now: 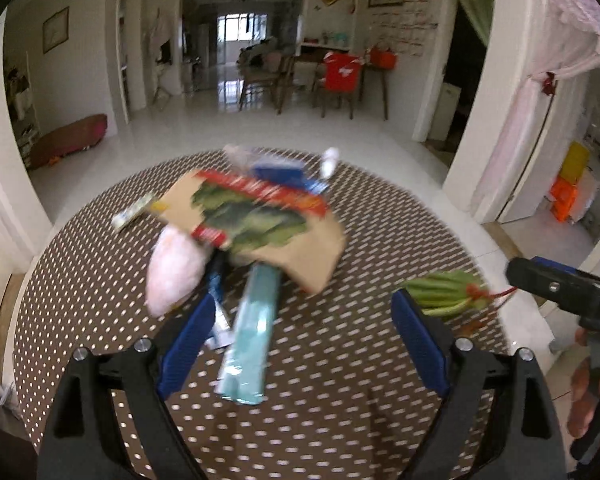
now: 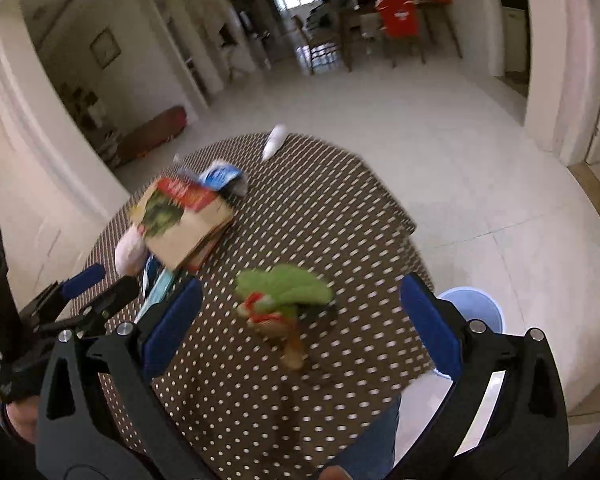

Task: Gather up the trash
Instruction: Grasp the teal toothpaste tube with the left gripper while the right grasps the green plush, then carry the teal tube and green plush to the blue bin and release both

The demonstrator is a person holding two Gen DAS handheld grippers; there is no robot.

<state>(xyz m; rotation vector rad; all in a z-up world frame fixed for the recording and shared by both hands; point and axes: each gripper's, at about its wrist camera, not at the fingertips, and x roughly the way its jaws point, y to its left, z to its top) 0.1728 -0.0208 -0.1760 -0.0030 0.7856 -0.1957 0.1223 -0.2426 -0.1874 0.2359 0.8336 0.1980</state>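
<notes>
left gripper (image 1: 302, 316): jaws spread wide, blue pads apart, nothing pressed between them; it hangs over the near part of the table, and the pale teal packet shows in the gap between the fingers, no contact to be made out.
right gripper (image 2: 300, 320): jaws equally wide, holding nothing; the green bundle shows between its fingers, not touched by either pad.
hand (image 1: 592, 396): fingers wrapped on the right gripper's handle at the right edge of the left wrist view.
table (image 1: 340, 420): round, covered in a brown cloth with white dots.
teal packet (image 1: 252, 336): long, flat, lying on the cloth with one end tucked under the cardboard box.
green bundle (image 2: 284, 286): leafy green with red ties at one end, lying alone on the cloth, apart from the pile.
pink bag (image 1: 176, 272): soft pale lump just beside the teal packet, touching the box's edge.
cardboard box (image 1: 256, 220): flattened, brown with a green and red print, resting tilted on top of the pile.
blue wrapper (image 1: 278, 172): behind the box, blurred.
white bottle (image 2: 274, 142): lying at the table's far edge.
blue bin (image 2: 474, 310): light blue, on the floor just beside the table, partly behind the right finger.
sharpness: both views are motion-blurred, small print unreadable.
</notes>
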